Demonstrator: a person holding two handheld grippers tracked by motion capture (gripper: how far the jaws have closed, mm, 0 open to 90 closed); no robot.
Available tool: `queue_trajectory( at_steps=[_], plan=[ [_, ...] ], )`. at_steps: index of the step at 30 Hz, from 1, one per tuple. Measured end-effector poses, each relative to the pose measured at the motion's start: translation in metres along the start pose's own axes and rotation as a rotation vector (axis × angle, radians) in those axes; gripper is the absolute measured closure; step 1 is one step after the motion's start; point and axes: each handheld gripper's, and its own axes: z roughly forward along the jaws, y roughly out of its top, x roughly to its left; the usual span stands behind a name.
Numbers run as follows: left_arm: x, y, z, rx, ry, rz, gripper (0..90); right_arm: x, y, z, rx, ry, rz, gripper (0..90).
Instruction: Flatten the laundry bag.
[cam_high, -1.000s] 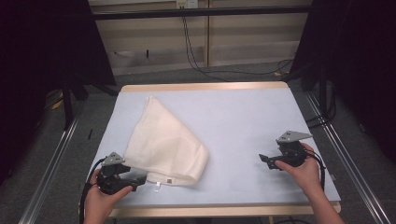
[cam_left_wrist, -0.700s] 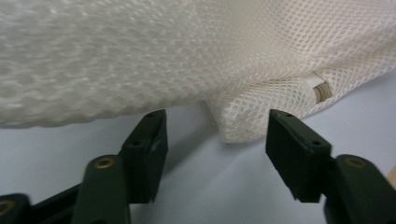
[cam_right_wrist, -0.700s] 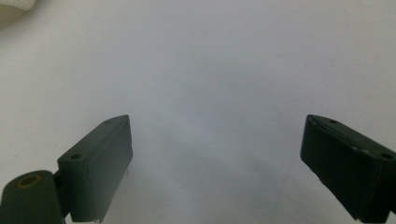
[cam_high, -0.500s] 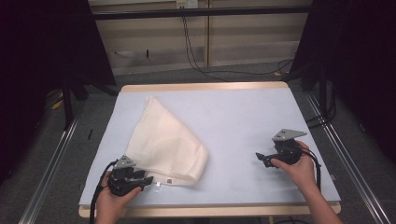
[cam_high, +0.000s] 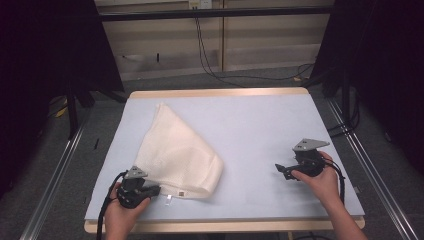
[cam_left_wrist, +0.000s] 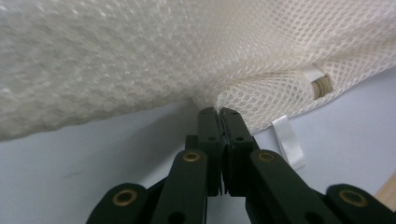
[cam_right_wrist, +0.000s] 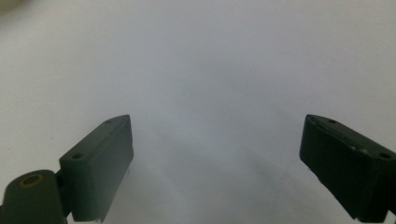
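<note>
Now the left claw (cam_left_wrist: 219, 112), gaping a second ago, has just clamped onto the mesh bag's (cam_high: 175, 150) edge.

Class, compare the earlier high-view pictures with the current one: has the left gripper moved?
Yes. The left gripper has slid toward the table's near edge, and its jaws have just been closing, now pinching the mesh bag corner.

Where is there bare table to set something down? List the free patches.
Free: the stretch between the mesh bag and the right gripper, and the far strip beyond both. Crowded: the near left corner, where the left gripper is shut on the bag's edge.
</note>
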Motion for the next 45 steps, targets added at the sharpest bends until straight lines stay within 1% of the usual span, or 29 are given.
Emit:
queue_trajectory(
  at_steps=[1, 3, 4, 5, 6, 8, 9, 10, 11, 12, 15, 16, 17, 21, 22, 24, 25, 26, 28, 29, 30, 31, 34, 35, 36, 38, 39, 43, 45],
  plan=[
    [-0.001, 0.000, 0.000, -0.020, 0.001, -0.015, 88.3, 0.000, 0.000, 0.000, -0.003, -0.003, -0.003, 9.2],
    [0.000, 0.002, -0.002, -0.028, -0.006, -0.013, 88.4, 0.001, -0.001, -0.001, 0.002, -0.003, 0.004, 9.3],
    [0.000, 0.003, -0.003, -0.030, -0.005, -0.016, 88.6, 0.000, -0.001, -0.001, -0.001, 0.000, -0.007, 9.3],
    [0.001, 0.005, -0.005, -0.023, -0.005, -0.005, 88.7, 0.001, -0.003, -0.003, 0.003, 0.009, 0.001, 9.3],
    [0.002, 0.008, -0.007, -0.040, -0.010, -0.024, 88.9, 0.001, -0.004, -0.003, 0.005, 0.009, 0.003, 9.3],
    [0.003, 0.010, -0.008, -0.037, -0.017, -0.024, 89.0, 0.001, -0.004, -0.003, 0.002, 0.008, -0.006, 9.3],
    [0.003, 0.011, -0.009, -0.046, -0.027, -0.029, 89.0, 0.001, -0.005, -0.005, 0.010, 0.007, 0.005, 9.2],
    [0.003, 0.013, -0.009, -0.053, -0.032, -0.031, 89.1, 0.001, -0.006, -0.004, 0.005, 0.015, -0.004, 9.2],
    [0.003, 0.014, -0.010, -0.049, -0.032, -0.028, 89.1, 0.001, -0.007, -0.006, 0.013, 0.012, 0.003, 9.2],
    [0.004, 0.016, -0.011, -0.053, -0.035, -0.029, 89.1, 0.001, -0.008, -0.006, 0.007, 0.010, -0.006, 9.3],
    [0.004, 0.020, -0.012, -0.056, -0.040, -0.023, 89.1, 0.001, -0.010, -0.007, 0.012, 0.008, 0.001, 9.3],
    [0.004, 0.022, -0.013, -0.072, -0.039, -0.031, 89.2, 0.001, -0.011, -0.009, 0.016, 0.009, 0.000, 9.3],
    [0.004, 0.022, -0.013, -0.072, -0.039, -0.031, 89.1, 0.001, -0.012, -0.009, 0.012, 0.011, 0.000, 9.3],
    [0.005, 0.028, -0.017, -0.088, -0.042, -0.022, 89.1, 0.001, -0.013, -0.010, 0.016, 0.008, 0.006, 9.5],
    [0.005, 0.030, -0.018, -0.084, -0.042, -0.009, 89.1, 0.001, -0.013, -0.010, 0.016, 0.008, 0.006, 9.5],
    [0.003, 0.032, -0.019, -0.097, -0.036, -0.016, 89.1, 0.001, -0.013, -0.009, 0.013, 0.010, 0.008, 9.5],
    [0.003, 0.033, -0.019, -0.093, -0.045, -0.008, 89.2, 0.002, -0.012, -0.008, 0.014, 0.008, 0.001, 9.5],
    [0.003, 0.036, -0.019, -0.098, -0.055, -0.009, 89.1, 0.002, -0.012, -0.008, 0.018, 0.011, 0.004, 9.5],
    [0.003, 0.037, -0.019, -0.099, -0.048, -0.006, 89.1, 0.003, -0.012, -0.007, 0.018, 0.017, -0.002, 9.5],
    [0.003, 0.038, -0.018, -0.097, -0.055, -0.009, 89.1, 0.004, -0.012, -0.007, 0.024, 0.023, -0.003, 9.5],
    [0.003, 0.039, -0.018, -0.104, -0.059, -0.012, 89.1, 0.004, -0.011, -0.006, 0.021, 0.021, -0.014, 9.5],
    [0.003, 0.041, -0.018, -0.109, -0.056, -0.015, 89.1, 0.005, -0.011, -0.006, 0.024, 0.024, -0.009, 9.5],
    [0.003, 0.046, -0.018, -0.113, -0.058, -0.007, 89.1, 0.005, -0.011, -0.006, 0.026, 0.024, -0.006, 9.4],
    [0.003, 0.049, -0.018, -0.108, -0.060, -0.004, 89.1, 0.005, -0.011, -0.006, 0.026, 0.027, -0.008, 9.4],
    [0.003, 0.051, -0.019, -0.106, -0.056, 0.007, 89.1, 0.005, -0.011, -0.006, 0.026, 0.025, -0.009, 9.5],
    [0.002, 0.054, -0.018, -0.116, -0.056, -0.008, 89.1, 0.006, -0.011, -0.006, 0.027, 0.029, -0.013, 9.4],
    [0.002, 0.055, -0.018, -0.112, -0.051, 0.004, 89.1, 0.006, -0.011, -0.006, 0.027, 0.029, -0.013, 9.4],
    [0.002, 0.061, -0.017, -0.118, -0.053, 0.001, 89.1, 0.005, -0.011, -0.006, 0.028, 0.030, -0.011, 9.5],
    [0.002, 0.063, -0.017, -0.114, -0.055, 0.002, 89.1, 0.004, -0.012, -0.005, 0.021, 0.037, -0.018, 9.5]
  ],
)
